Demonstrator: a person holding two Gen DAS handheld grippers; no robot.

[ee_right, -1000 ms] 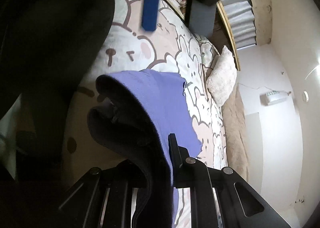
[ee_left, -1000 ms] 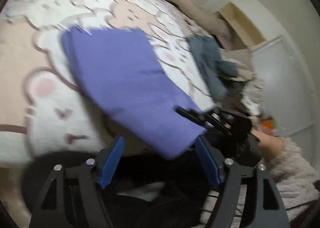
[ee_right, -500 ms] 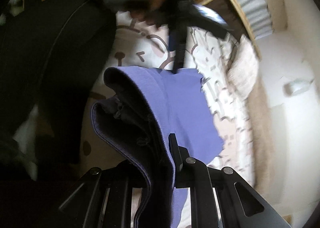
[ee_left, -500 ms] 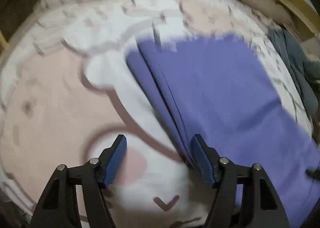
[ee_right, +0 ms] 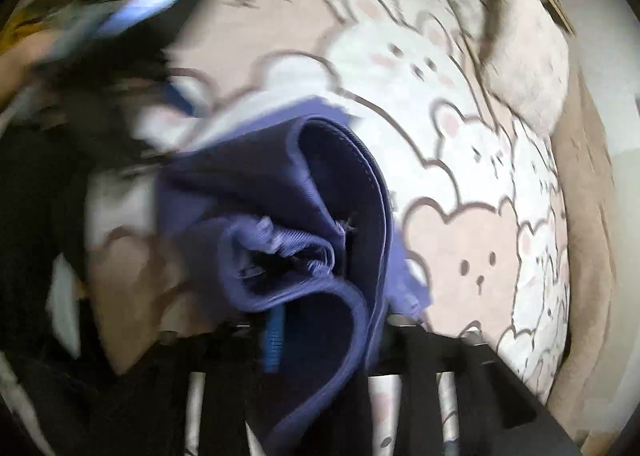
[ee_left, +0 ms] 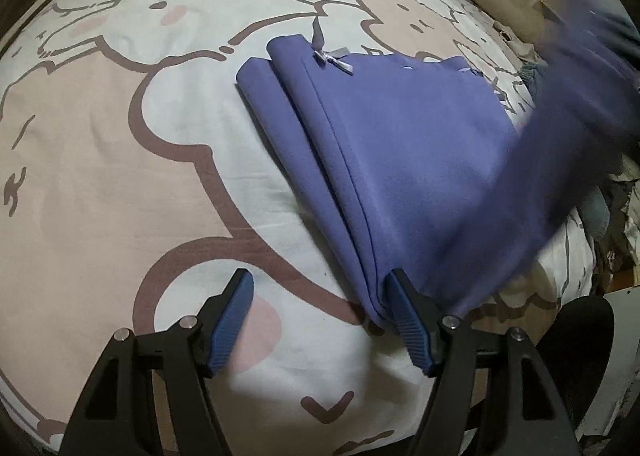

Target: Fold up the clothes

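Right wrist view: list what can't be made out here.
- Right tool: the purple garment drapes over its tips, so whether it is open or shut stays hidden.
- Left tool: motion blur smears it.
- Garment type: bunched folds hide its shape.
- Upper-left clutter: blurred and cut off by the lens edge.

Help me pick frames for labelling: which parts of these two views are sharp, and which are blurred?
Left wrist view: sharp on the folded purple garment, the bear bedsheet and the open left gripper; only the lifted purple fabric at right is smeared. Right wrist view: motion blur nearly throughout, worst at upper left; the right gripper is dim, buried in fabric.
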